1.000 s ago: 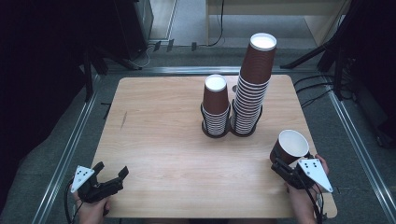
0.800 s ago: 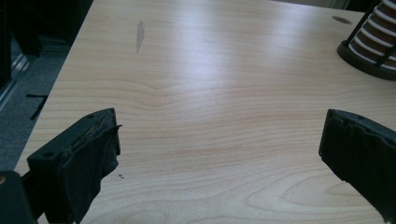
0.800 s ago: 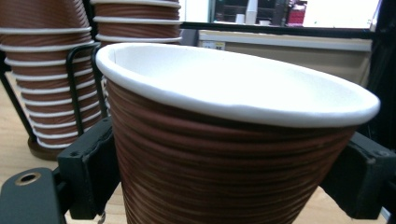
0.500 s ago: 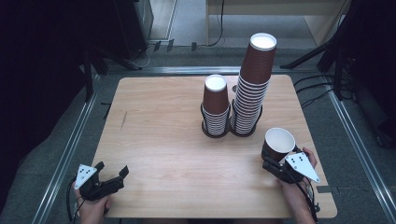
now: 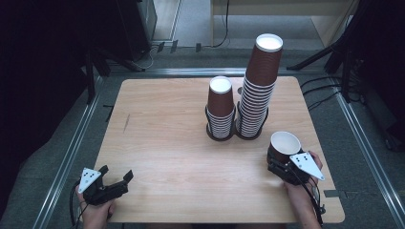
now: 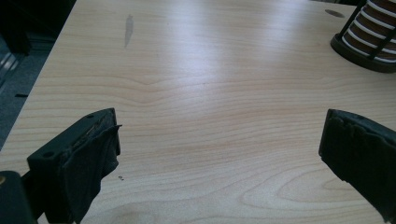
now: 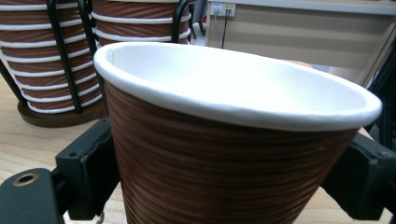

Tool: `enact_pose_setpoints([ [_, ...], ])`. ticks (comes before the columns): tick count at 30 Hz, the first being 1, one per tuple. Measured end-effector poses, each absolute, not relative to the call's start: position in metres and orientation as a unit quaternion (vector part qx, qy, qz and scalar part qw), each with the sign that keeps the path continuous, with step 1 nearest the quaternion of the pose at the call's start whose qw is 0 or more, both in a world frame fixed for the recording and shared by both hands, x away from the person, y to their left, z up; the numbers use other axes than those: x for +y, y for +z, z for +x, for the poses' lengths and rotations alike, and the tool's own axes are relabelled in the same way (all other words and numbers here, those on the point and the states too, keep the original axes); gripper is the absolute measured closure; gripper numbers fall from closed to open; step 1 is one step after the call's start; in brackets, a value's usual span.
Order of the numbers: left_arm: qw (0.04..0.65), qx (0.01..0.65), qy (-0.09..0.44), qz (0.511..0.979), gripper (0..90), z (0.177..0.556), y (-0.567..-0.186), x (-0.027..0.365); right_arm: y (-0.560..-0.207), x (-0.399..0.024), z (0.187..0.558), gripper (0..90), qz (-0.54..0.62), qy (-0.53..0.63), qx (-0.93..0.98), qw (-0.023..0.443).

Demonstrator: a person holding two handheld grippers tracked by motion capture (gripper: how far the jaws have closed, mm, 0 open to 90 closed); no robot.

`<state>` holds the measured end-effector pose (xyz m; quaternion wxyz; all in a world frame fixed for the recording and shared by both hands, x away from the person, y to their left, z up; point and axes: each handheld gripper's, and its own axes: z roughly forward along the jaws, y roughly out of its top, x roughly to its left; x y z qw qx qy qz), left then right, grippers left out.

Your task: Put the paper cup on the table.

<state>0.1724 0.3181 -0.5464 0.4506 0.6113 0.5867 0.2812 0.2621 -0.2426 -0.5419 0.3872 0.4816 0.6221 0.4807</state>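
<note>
While the right gripper (image 5: 282, 167) clamps a brown paper cup (image 5: 284, 147) between its black jaws, the left gripper (image 5: 114, 186) rests wide apart. Ribbed walls taper beneath a rolled white rim.

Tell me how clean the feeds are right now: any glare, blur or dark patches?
High view: surroundings very dark, table evenly lit. Left gripper view: a broad sheen across the wood, the jaws close up and soft. Right gripper view: the cup looms large and streaky, the stacks behind it fairly sharp.

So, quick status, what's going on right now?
Right gripper shut on paper cup. Left gripper open, empty. Two cup stacks ahead, path clear.
</note>
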Motion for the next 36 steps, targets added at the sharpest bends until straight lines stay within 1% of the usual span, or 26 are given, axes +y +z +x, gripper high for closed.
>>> enact_pose_setpoints([
  [9,0.449,0.585,0.280,0.615,0.0,0.174,-0.547,0.317,-0.542,-0.245,0.258,8.6,0.479,0.479,0.626,0.385],
  [16,0.450,0.585,0.278,0.615,0.0,0.175,-0.547,0.318,-0.540,-0.245,0.257,0.0,0.465,0.492,0.638,0.368],
  [20,0.450,0.585,0.277,0.616,0.0,0.175,-0.547,0.318,-0.538,-0.245,0.255,0.0,0.465,0.494,0.632,0.374],
  [36,0.451,0.584,0.274,0.617,0.0,0.175,-0.548,0.318,-0.537,-0.257,0.237,0.0,0.447,0.502,0.650,0.353],
])
